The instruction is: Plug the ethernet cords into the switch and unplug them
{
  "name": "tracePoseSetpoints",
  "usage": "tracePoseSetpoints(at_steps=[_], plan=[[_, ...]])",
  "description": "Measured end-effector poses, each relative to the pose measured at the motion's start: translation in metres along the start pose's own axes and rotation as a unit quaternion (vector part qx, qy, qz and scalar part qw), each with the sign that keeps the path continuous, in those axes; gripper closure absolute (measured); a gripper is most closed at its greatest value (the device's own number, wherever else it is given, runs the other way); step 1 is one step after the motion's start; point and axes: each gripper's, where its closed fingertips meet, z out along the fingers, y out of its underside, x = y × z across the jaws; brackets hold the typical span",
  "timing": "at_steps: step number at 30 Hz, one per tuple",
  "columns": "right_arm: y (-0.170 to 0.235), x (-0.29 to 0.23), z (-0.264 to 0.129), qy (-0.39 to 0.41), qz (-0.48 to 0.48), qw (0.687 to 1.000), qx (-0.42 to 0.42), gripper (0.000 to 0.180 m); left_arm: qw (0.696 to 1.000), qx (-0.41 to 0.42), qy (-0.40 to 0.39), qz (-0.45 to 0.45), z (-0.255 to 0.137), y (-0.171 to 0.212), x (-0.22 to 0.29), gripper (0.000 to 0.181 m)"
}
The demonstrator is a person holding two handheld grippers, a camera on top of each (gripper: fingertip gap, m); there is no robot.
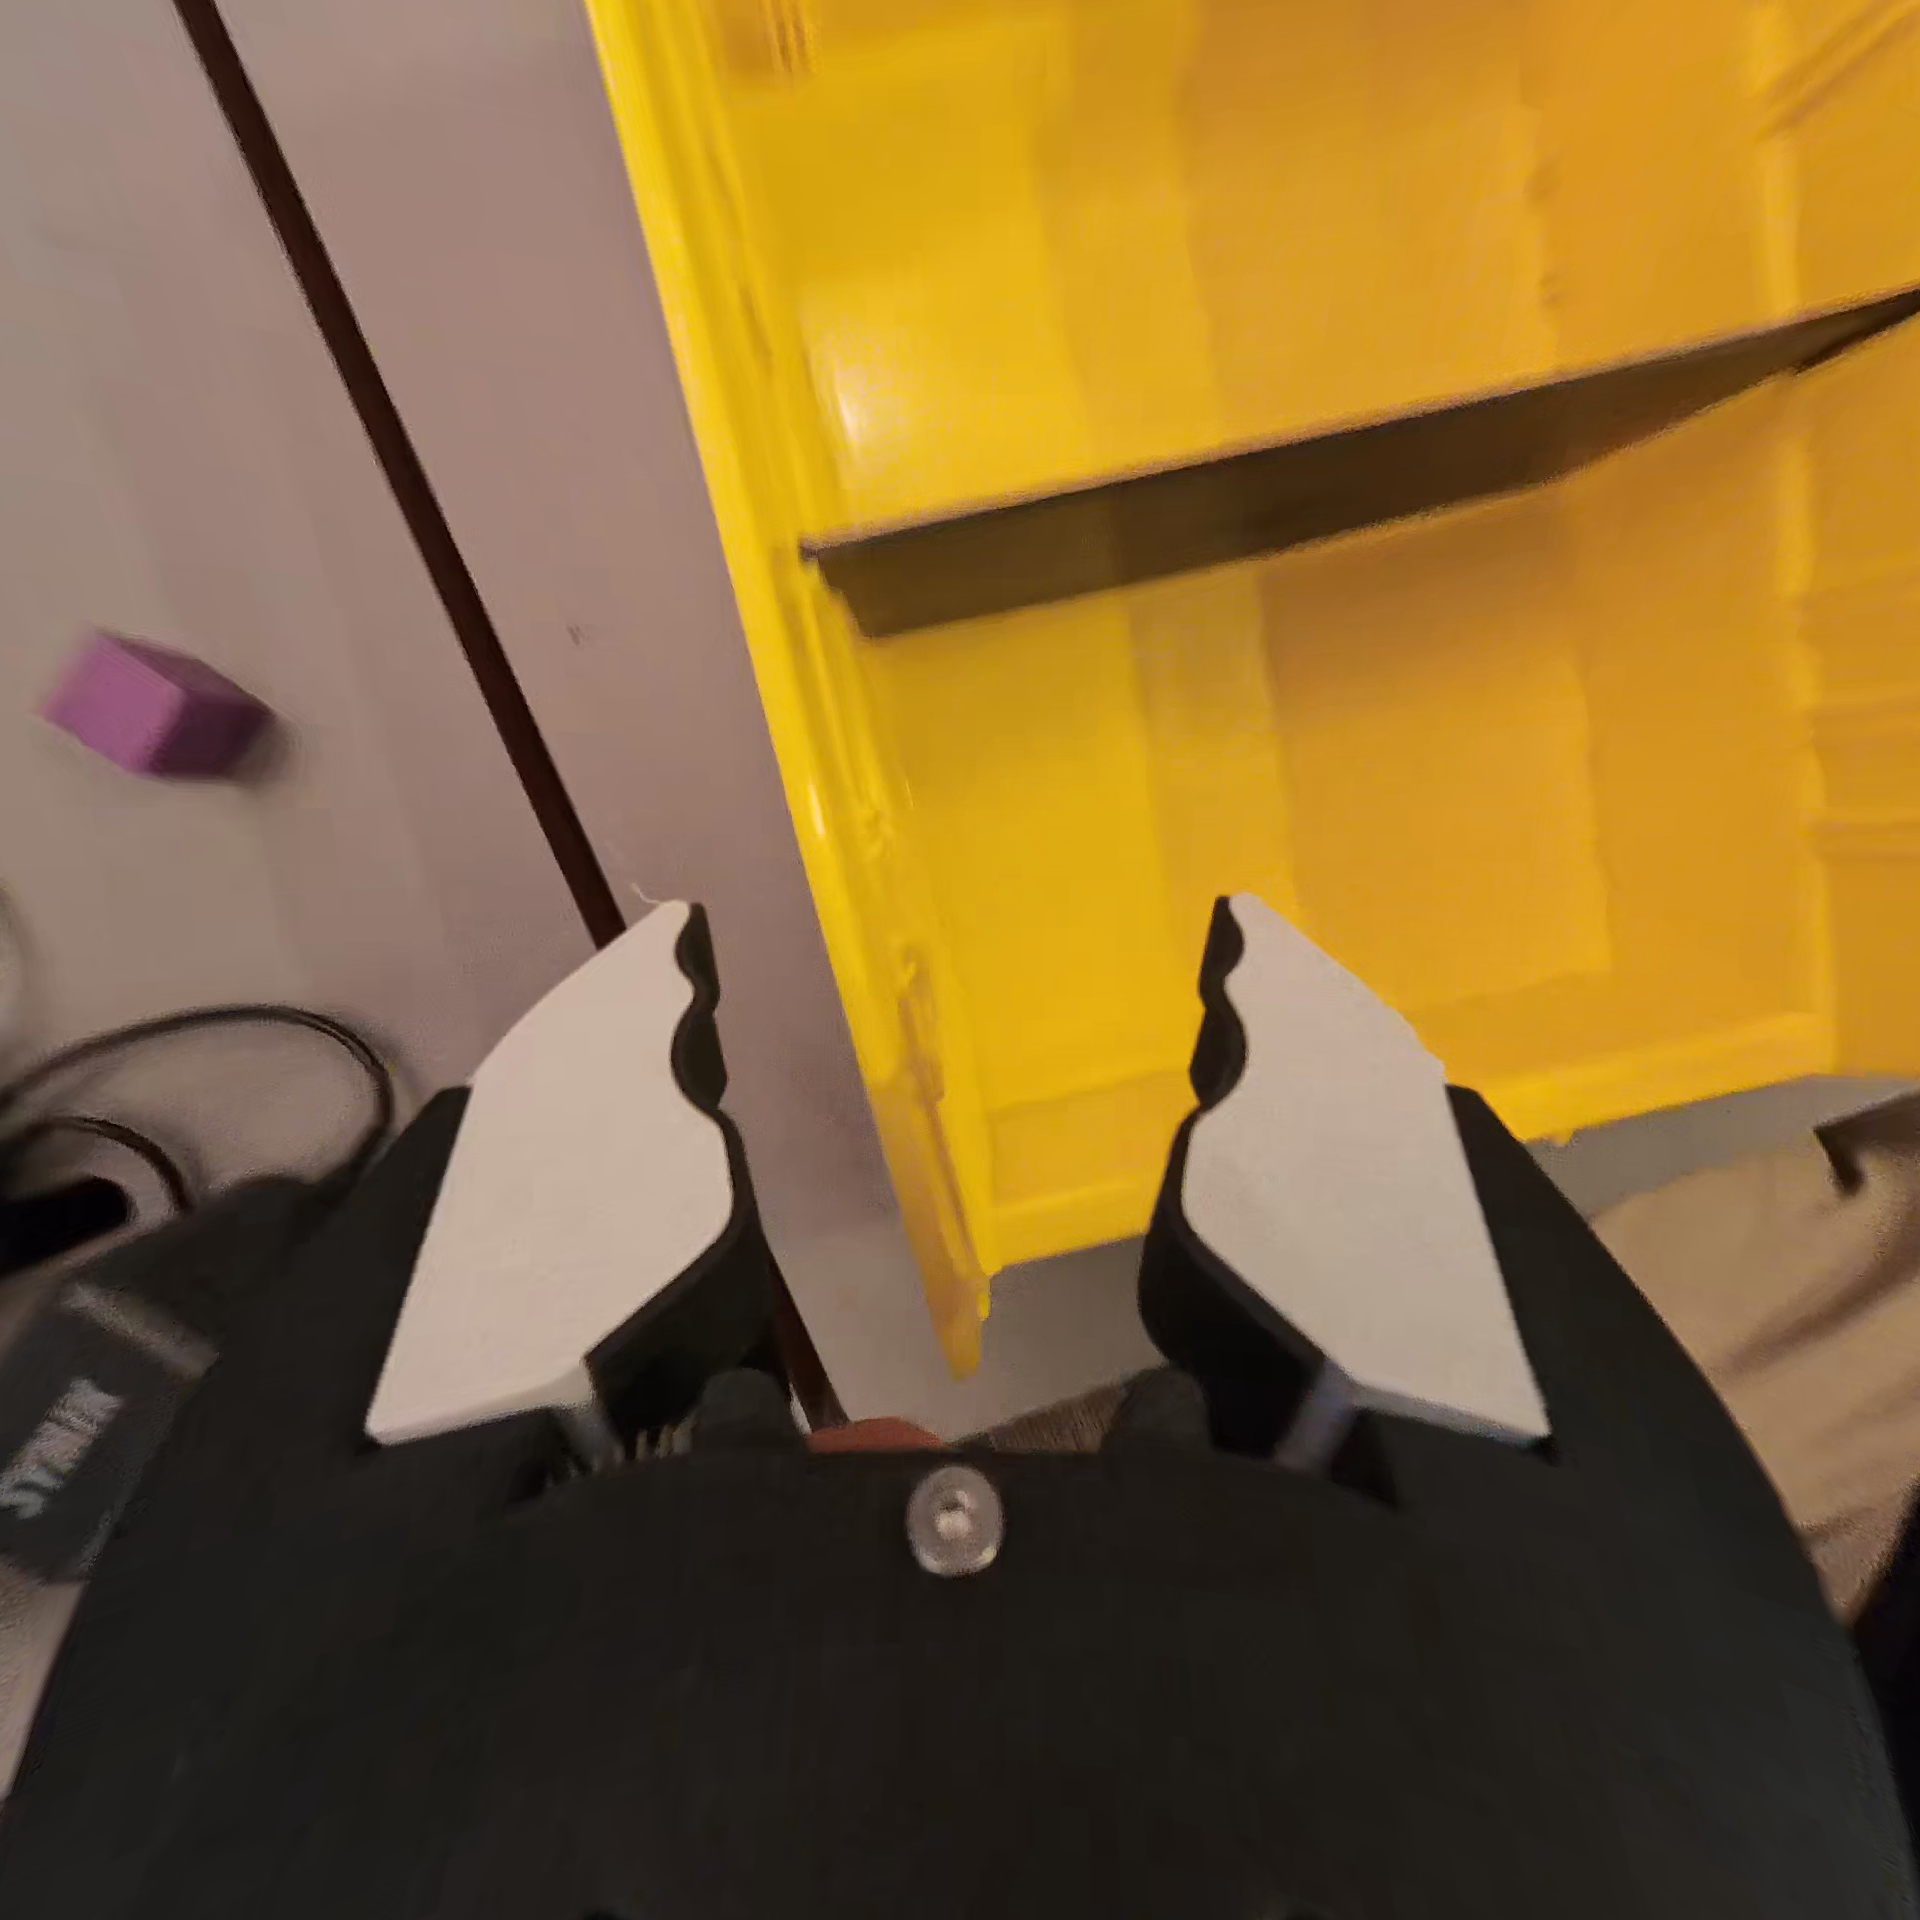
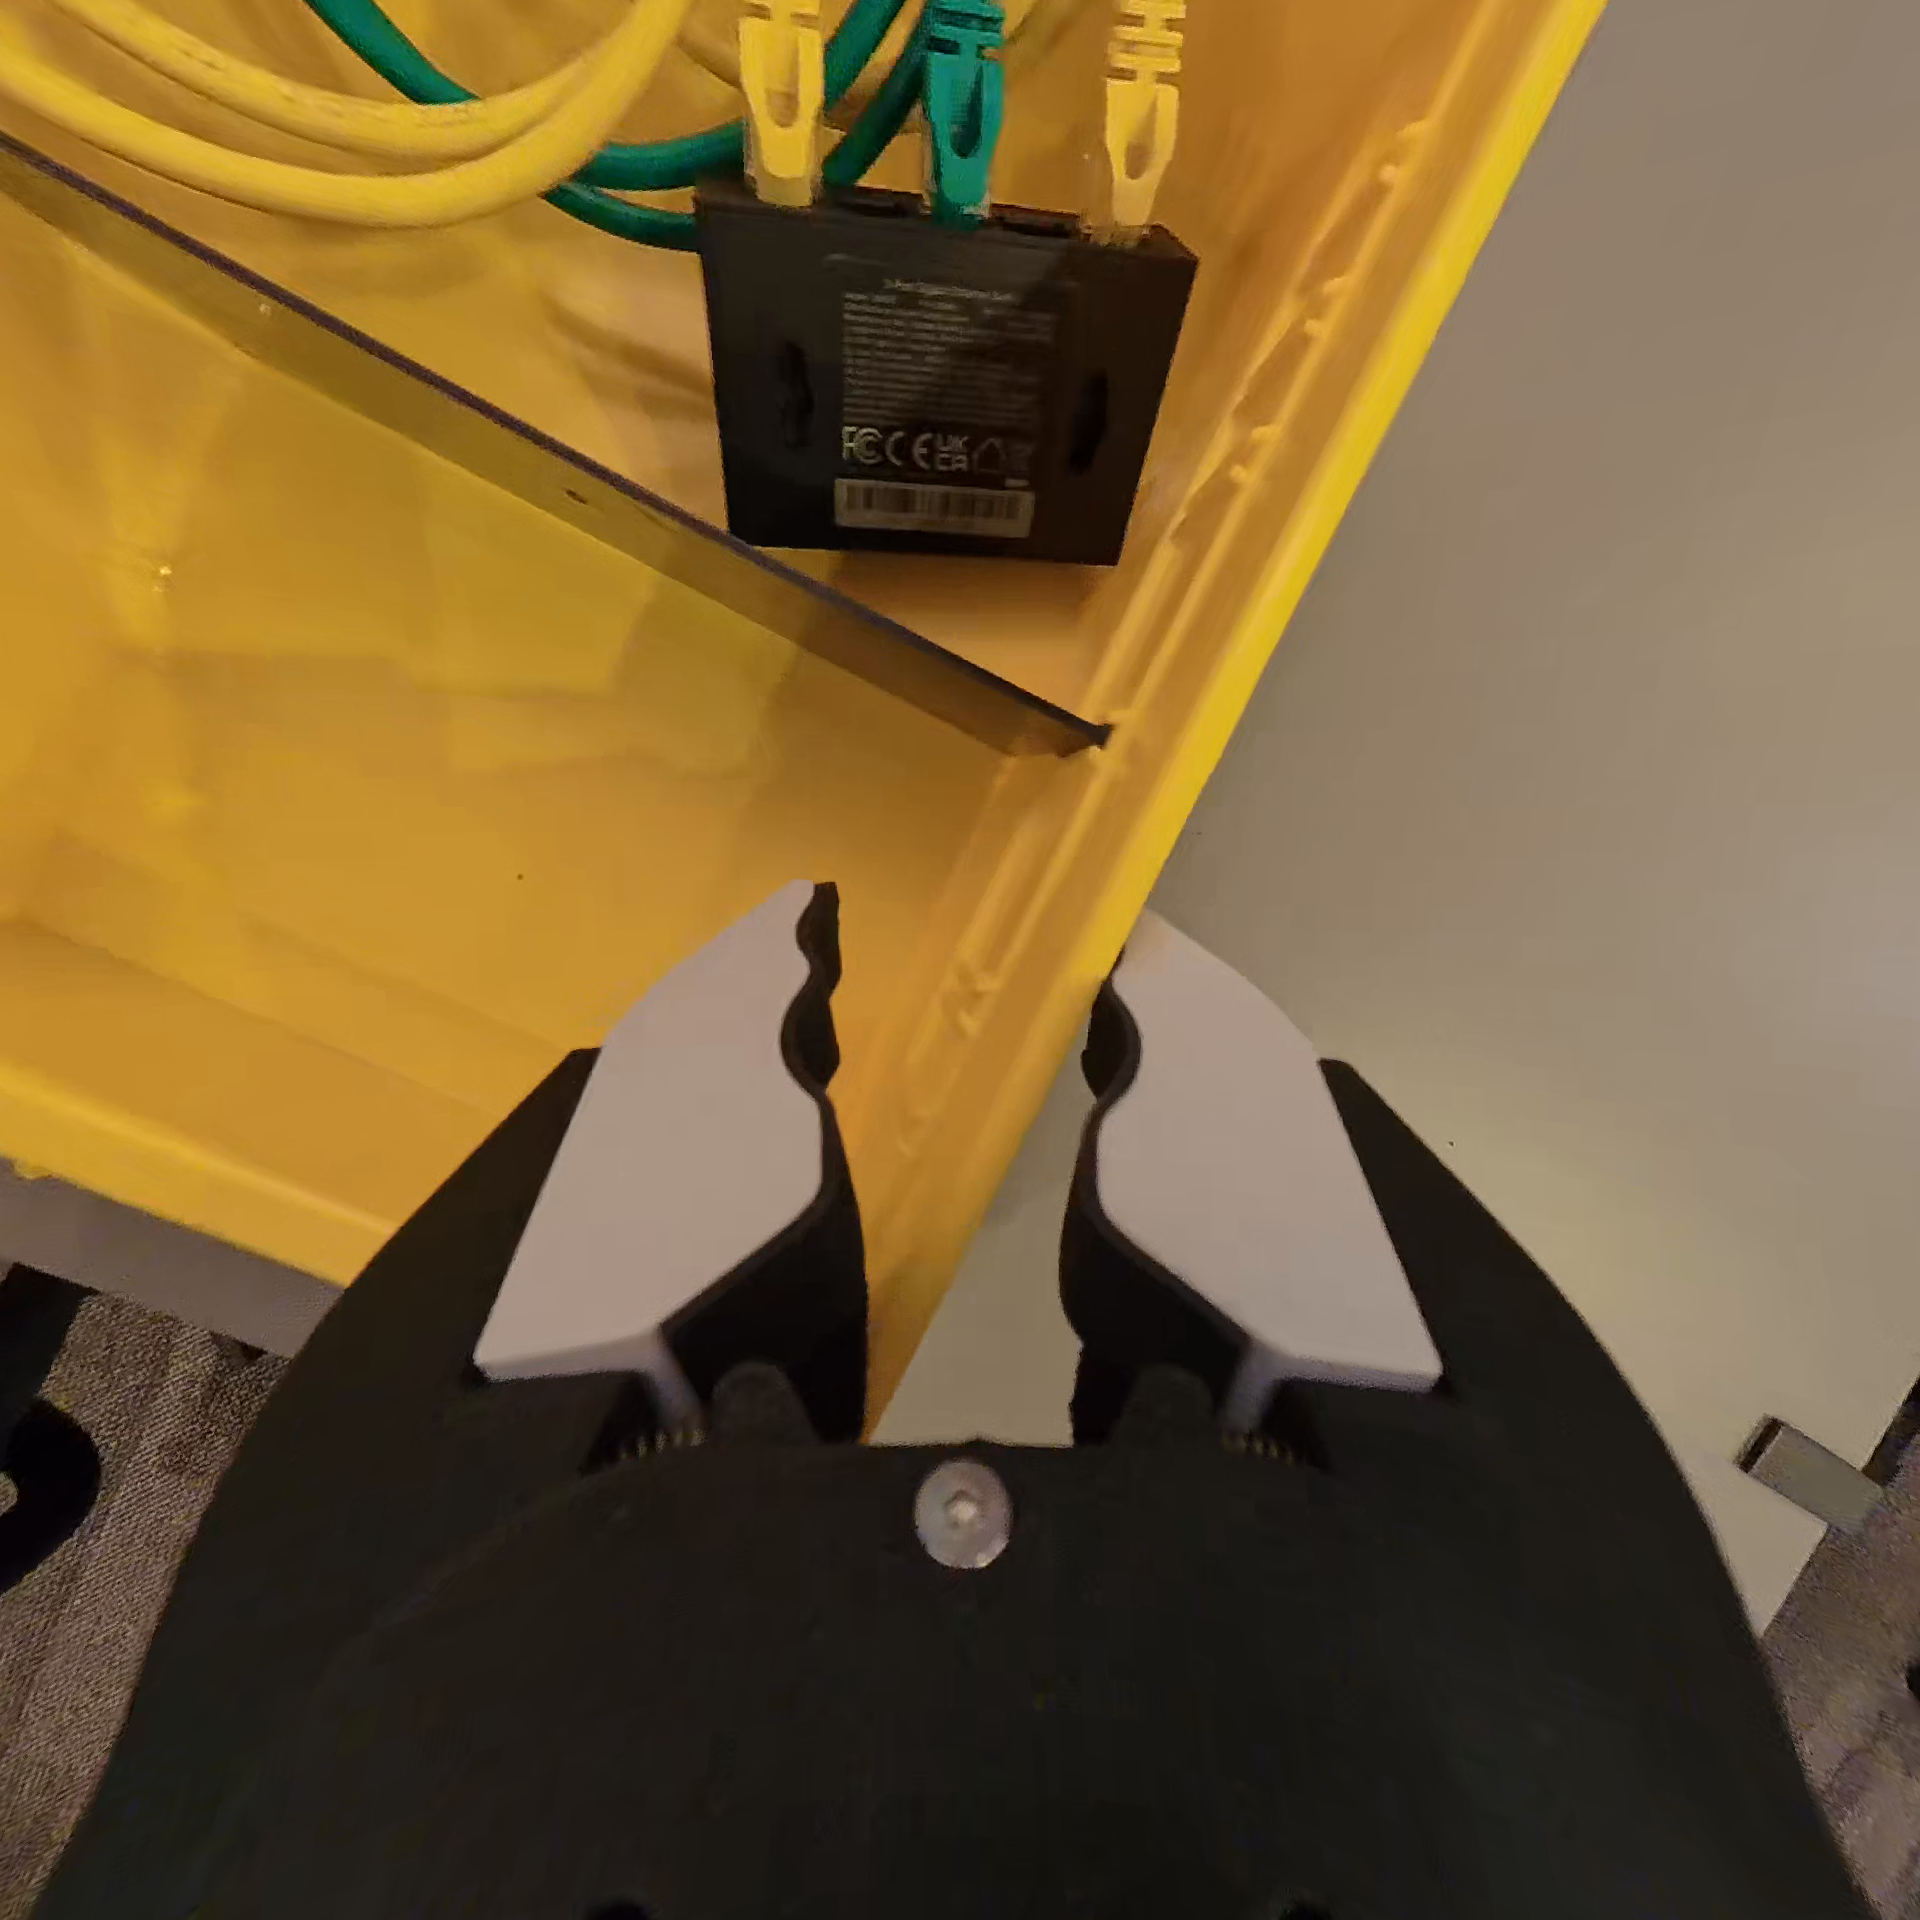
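On my left wrist view, the left gripper [image 1: 961, 914] is released, nothing between its fingers, hanging over the left edge of a yellow bin [image 1: 1403, 831]. I count one dark divider [image 1: 1299, 499] crossing the bin, one purple block [image 1: 151, 707] on the white surface [image 1: 125, 364] at the left of the frame, and dark cables [image 1: 208, 1049] at lower left. No switch or cords appear here.

On my right wrist view, the right gripper [image 2: 966, 935] is also released and empty, straddling the bin's right wall. At top center lies one black switch [image 2: 935, 384], with three plugs at its upper edge: two yellow cords [image 2: 312, 135] and one green cord [image 2: 961, 125].
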Motion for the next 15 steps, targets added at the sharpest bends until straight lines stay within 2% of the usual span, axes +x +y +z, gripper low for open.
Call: tracePoseSetpoints(at_steps=[1, 2, 4, 5, 7, 10, 15], plan=[[0.000, -0.001, 0.000, 0.004, 0.003, 1.000, -0.001, 0.136, 1.000, -0.027, 0.013, -0.007, 0.007, 0.010, -0.001, 0.097], [-0.001, -0.002, 0.000, 0.007, 0.008, 1.000, -0.001, 0.138, 0.999, -0.043, 0.025, -0.007, 0.013, 0.016, 0.000, 0.112], [-0.004, -0.007, 0.001, 0.013, 0.014, 1.000, 0.005, 0.140, 0.997, -0.070, 0.022, -0.008, 0.025, 0.028, -0.008, 0.127], [-0.007, -0.010, 0.002, 0.009, 0.021, 1.000, 0.013, 0.142, 0.997, -0.077, 0.018, -0.010, 0.029, 0.032, -0.014, 0.140], [-0.013, -0.020, 0.003, -0.006, 0.032, 0.999, 0.032, 0.145, 0.997, -0.054, 0.050, -0.017, 0.034, 0.027, -0.011, 0.170], [-0.022, -0.042, 0.004, -0.031, 0.031, 0.998, 0.047, 0.145, 0.998, -0.052, 0.027, 0.004, 0.034, 0.027, -0.015, 0.175], [-0.046, -0.090, 0.010, -0.069, 0.019, 0.994, 0.077, 0.142, 0.999, -0.030, 0.032, -0.004, 0.028, 0.026, -0.015, 0.176]])
